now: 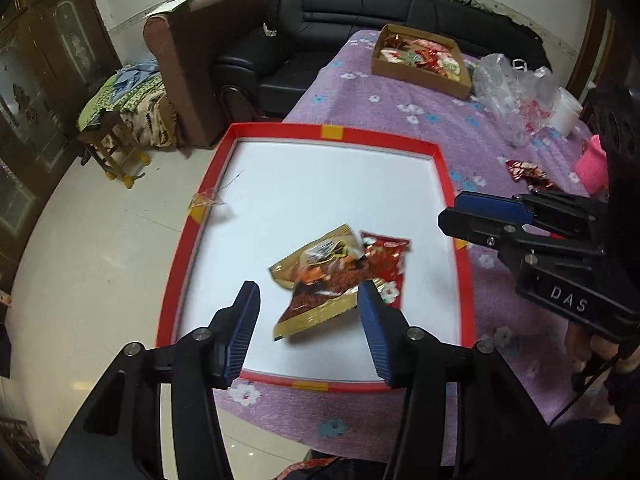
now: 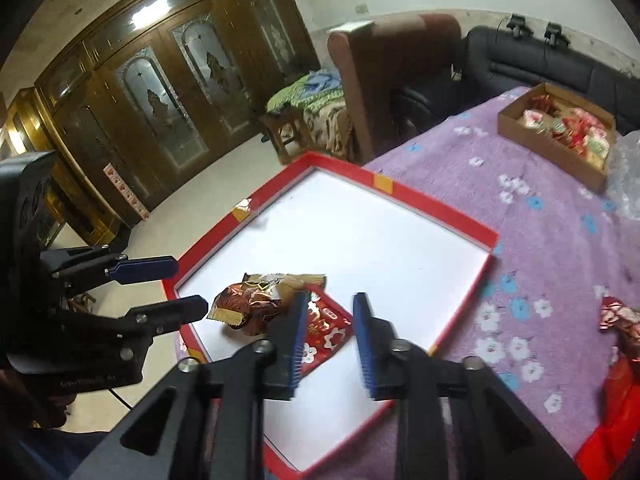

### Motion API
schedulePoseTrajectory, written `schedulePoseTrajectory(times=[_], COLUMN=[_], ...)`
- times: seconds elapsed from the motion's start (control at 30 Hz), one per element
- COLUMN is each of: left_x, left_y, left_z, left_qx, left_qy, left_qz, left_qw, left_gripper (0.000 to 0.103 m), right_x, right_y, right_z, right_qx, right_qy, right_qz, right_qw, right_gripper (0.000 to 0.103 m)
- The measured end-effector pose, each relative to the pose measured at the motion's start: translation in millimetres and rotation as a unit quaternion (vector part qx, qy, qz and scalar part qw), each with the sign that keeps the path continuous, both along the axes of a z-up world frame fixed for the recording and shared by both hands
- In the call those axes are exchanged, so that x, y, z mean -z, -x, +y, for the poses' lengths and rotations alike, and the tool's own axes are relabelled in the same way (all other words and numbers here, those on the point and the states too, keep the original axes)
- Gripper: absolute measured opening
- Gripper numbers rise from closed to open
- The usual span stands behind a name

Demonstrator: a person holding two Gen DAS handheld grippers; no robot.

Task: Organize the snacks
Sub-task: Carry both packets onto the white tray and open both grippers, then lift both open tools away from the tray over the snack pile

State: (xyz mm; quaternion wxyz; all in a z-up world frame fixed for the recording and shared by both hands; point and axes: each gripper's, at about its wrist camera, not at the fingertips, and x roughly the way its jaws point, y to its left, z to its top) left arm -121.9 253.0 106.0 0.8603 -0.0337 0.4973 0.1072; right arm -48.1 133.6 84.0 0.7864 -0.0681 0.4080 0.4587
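Note:
A red-rimmed white tray [image 1: 444, 168] [image 2: 456, 216] lies on the purple flowered cloth. In it a gold and brown snack packet [image 1: 320, 284] [image 2: 256, 300] lies partly over a red snack packet [image 1: 386, 264] [image 2: 328, 332]. My left gripper [image 1: 308, 320] is open and empty, just above the near side of the gold packet; it shows at the left of the right wrist view [image 2: 188, 284]. My right gripper [image 2: 326, 340] is open and empty above the red packet; it shows at the right of the left wrist view [image 1: 452, 210].
A cardboard box of snacks [image 1: 420, 58] [image 2: 560, 132] stands at the far end of the table. Clear plastic bags [image 1: 504, 92], a white tub [image 1: 564, 108], a pink object [image 1: 592, 164] and a loose red packet [image 1: 524, 170] [image 2: 620, 316] lie to the right. Sofas stand behind.

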Motion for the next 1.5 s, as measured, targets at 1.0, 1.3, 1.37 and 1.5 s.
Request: schedulePoseTrajectory(times=[1.0, 1.3, 1.37, 1.5], left_x=[-94.7, -99.8, -99.5, -96.5], left_y=[-76.0, -82.4, -83.6, -85.0], left_z=[-168.8, -183.8, -185.5, -189.3], left_qx=[0.198, 0.217, 0.219, 0.223], left_qy=[-0.018, -0.016, -0.017, -0.019], left_qz=[-0.082, -0.087, -0.088, -0.085], left_qw=[0.9766, 0.9722, 0.9715, 0.9708], left_gripper=[0.068, 0.068, 0.068, 0.068], right_x=[-160.1, -165.7, -164.9, -164.0], right_y=[27.3, 23.1, 23.2, 22.6], right_z=[-182.8, -194.3, -194.4, -195.3], right_qx=[0.304, 0.328, 0.328, 0.330], right_qy=[0.207, 0.200, 0.202, 0.205], right_qz=[-0.169, -0.165, -0.164, -0.164], right_qw=[0.914, 0.909, 0.908, 0.907], right_gripper=[0.072, 0.072, 0.072, 0.072])
